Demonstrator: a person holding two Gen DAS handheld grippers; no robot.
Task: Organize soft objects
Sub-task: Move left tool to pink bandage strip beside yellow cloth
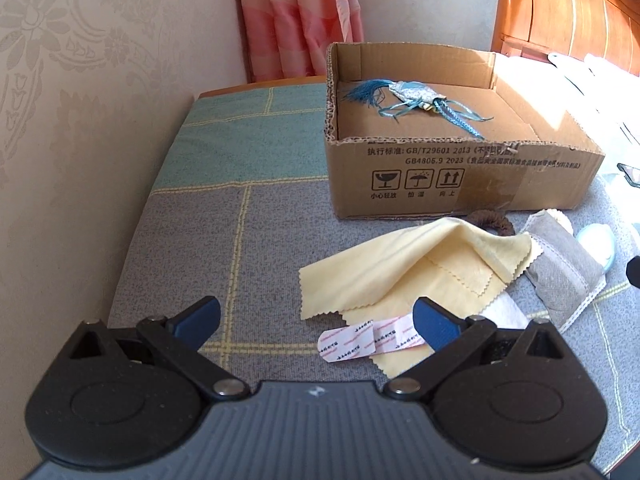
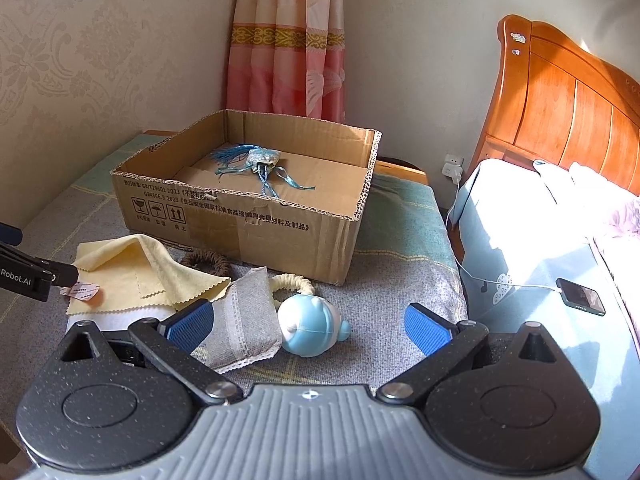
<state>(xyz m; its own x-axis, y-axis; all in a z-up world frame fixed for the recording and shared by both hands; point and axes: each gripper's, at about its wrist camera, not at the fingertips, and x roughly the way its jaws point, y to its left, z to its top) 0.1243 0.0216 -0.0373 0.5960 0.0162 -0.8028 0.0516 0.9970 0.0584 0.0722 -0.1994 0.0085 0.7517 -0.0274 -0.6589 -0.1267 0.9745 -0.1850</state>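
- Left wrist view: the left gripper (image 1: 316, 322) fills the bottom of the frame, jaws spread wide and holding nothing, hanging over a woven grey and teal cloth-covered surface (image 1: 192, 240) crossed by yellow lines
- At centre right sits an open corrugated cardboard box (image 1: 460, 176), its front wall printed "GB/T29601 2013" and "GB4806.9 2023" among Chinese characters, above fragile-glass, umbrella and up-arrow symbols; brown tape runs across the wall
- Inside the box lies a pale brocade sachet (image 1: 412, 94) with a blue tassel and braided cord
- Just before the box lies a soft yellow cloth (image 1: 400, 272) with zigzag-cut edges, partly folded over itself; pink-printed adhesive strips (image 1: 360, 342) rest on its lower edge, lettering too small to read
- Right of the cloth lies a grey linen pouch (image 1: 568, 276) with lace trim, and a brown braided hair tie (image 1: 496, 224) peeks from behind the cloth
- Right wrist view: the right gripper (image 2: 312, 326) has its blue ribbed jaws spread apart and empty, the left one over the grey pouch's edge
- Between the jaws lies a smooth pale blue rounded toy (image 2: 312, 328), with a cream scrunchie (image 2: 292, 282) just behind it
- At the left edge, a black part reads "Robot.AI"
- At right stand a bed (image 2: 520, 248) with a glossy wooden headboard and a phone (image 2: 580, 296) on a white cable
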